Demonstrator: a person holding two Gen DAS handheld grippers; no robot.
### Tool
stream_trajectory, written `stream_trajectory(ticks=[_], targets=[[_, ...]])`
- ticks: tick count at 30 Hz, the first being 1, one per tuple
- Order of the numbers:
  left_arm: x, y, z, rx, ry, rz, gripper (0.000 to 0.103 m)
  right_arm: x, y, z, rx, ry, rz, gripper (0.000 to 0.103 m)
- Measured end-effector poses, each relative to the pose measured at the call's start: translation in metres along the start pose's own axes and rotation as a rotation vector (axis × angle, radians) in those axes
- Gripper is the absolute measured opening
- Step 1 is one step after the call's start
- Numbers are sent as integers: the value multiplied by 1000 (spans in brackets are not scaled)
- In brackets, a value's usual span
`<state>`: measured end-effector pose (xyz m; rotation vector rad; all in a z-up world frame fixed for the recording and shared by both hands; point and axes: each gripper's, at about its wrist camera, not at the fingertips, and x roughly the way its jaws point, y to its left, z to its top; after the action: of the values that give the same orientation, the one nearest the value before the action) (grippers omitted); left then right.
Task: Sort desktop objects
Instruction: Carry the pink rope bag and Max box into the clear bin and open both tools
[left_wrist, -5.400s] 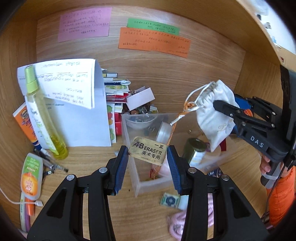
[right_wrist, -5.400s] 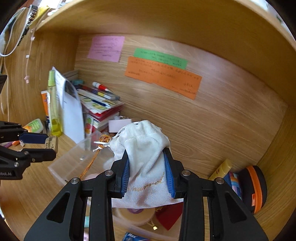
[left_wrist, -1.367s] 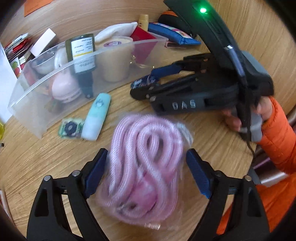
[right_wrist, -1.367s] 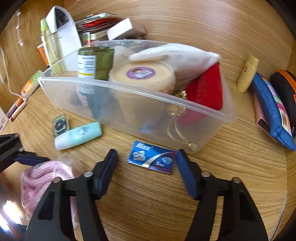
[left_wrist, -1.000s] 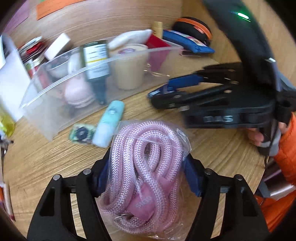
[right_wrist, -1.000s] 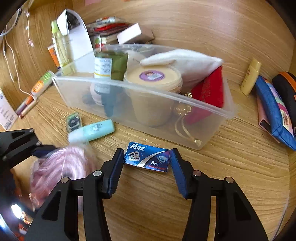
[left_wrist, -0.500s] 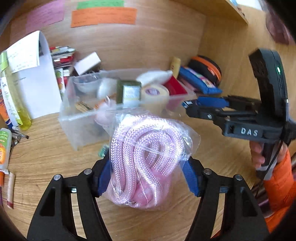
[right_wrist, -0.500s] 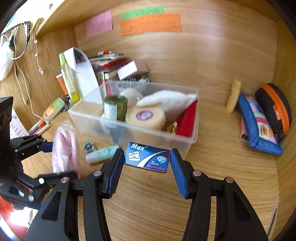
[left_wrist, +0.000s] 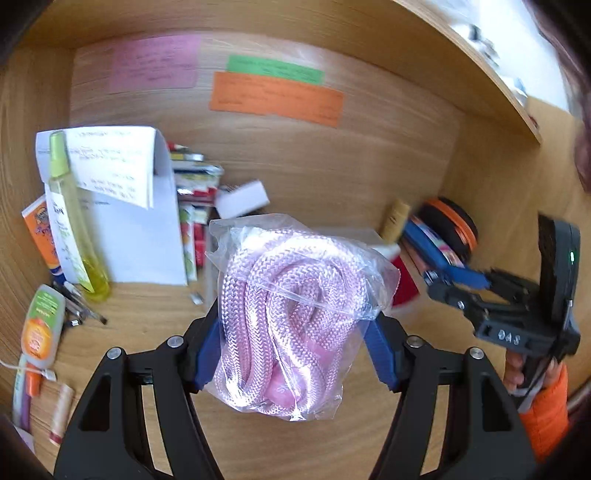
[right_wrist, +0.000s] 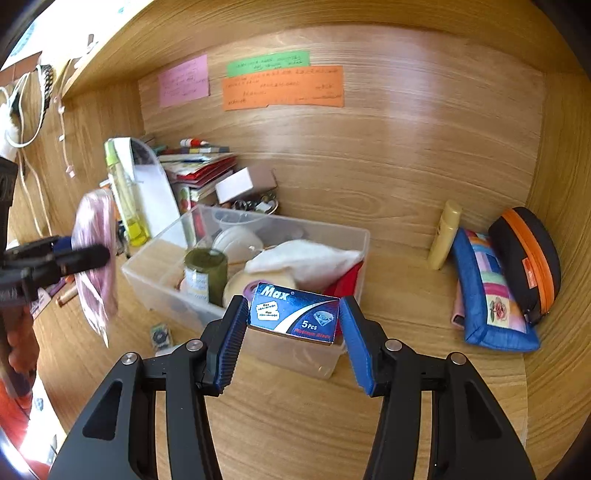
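Two loads: you have both grippers full and both lifted clear of the desk (right_wrist: 424, 295)
Left gripper (left_wrist: 291, 350): clamped on the bagged pink rope (left_wrist: 295, 317), held up in front of the clear bin (right_wrist: 343, 232)
Right gripper (right_wrist: 293, 328): pinching the blue Max blade box (right_wrist: 295, 312) by its short ends, just above the bin's near wall
Bin: already crowded with a green jar (right_wrist: 206, 273), a tape roll and a white pouch (right_wrist: 303, 258)
Blade box drop: carry it forward past the near wall before you part the fingers, and aim for a gap beside the jar
Rope drop: it looks bulky and soft, so lower it onto the pile, not from height
Risk: I judge the two tools could collide over the bin, so empty one at a time
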<state>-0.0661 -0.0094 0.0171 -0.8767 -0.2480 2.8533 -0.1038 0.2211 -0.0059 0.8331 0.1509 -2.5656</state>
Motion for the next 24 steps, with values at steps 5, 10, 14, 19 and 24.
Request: stream_trajectory(ticks=[5, 10, 14, 19, 24], targets=[[14, 21, 23, -64, 12, -6, 67, 9, -9, 9, 20, -1, 16, 48], [38, 24, 36, -67, 25, 49, 67, 21, -11, 22, 5, -4, 24, 47], [58, 24, 42, -75, 35, 56, 67, 35, -18, 29, 31, 10, 46, 48], [85, 26, 43, -73, 61, 87, 67, 52, -26, 22, 82, 37, 89, 48], [96, 25, 39, -53, 67, 95, 67, 59, -32, 18, 106, 57, 112, 48]])
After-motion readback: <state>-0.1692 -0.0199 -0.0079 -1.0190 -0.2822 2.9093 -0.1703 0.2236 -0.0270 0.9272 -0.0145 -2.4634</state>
